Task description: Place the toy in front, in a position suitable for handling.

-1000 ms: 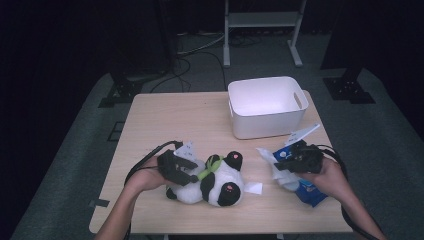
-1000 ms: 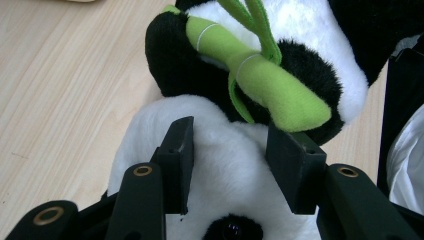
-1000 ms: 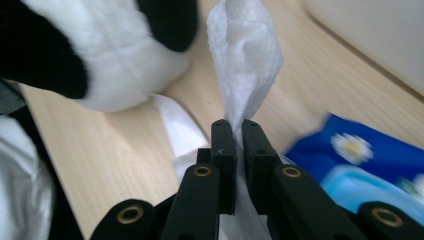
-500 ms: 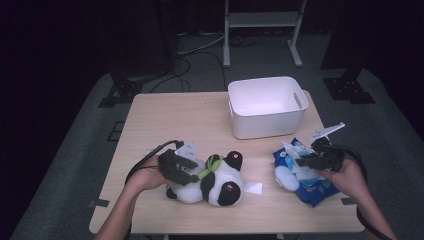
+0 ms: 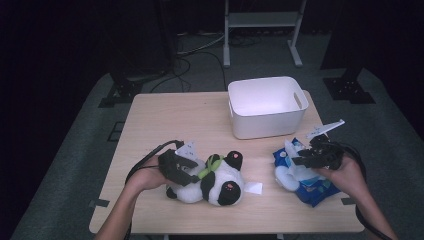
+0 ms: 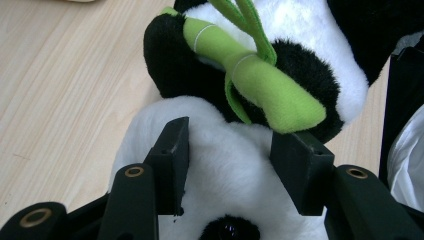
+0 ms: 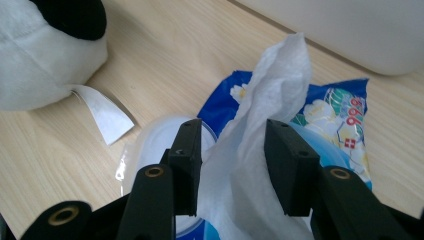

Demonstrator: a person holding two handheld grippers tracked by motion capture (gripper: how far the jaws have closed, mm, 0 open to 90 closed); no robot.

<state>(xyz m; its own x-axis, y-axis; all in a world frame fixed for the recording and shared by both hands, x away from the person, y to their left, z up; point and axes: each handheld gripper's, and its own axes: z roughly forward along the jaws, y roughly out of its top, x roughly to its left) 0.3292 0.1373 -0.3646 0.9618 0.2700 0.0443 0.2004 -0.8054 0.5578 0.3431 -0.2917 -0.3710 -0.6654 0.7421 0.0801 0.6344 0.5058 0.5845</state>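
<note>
A plush panda (image 5: 215, 180) lies on the wooden table (image 5: 165, 120) with a green bamboo stalk (image 6: 260, 85) on its chest. My left gripper (image 5: 192, 173) is shut on its white body (image 6: 225, 170); the jaws have just been opening a little, and the fur still fills the gap at my left gripper (image 6: 230, 145). At the right, a blue wet-wipe pack (image 5: 310, 187) has a white wipe (image 7: 280, 75) standing up out of it. My right gripper (image 5: 298, 161) has just been opening; the wipe hangs loosely between the jaws of my right gripper (image 7: 232, 140).
A white plastic bin (image 5: 265, 107) stands at the table's back right, past the wipe pack. The panda's white label (image 7: 105, 112) lies flat on the wood between the toy and the pack. Dark floor and metal stands surround the table.
My right gripper has shifted to the right over the pack and its jaws have parted, leaving the wipe pulled up and loose. The left hand and the panda have stayed put.
</note>
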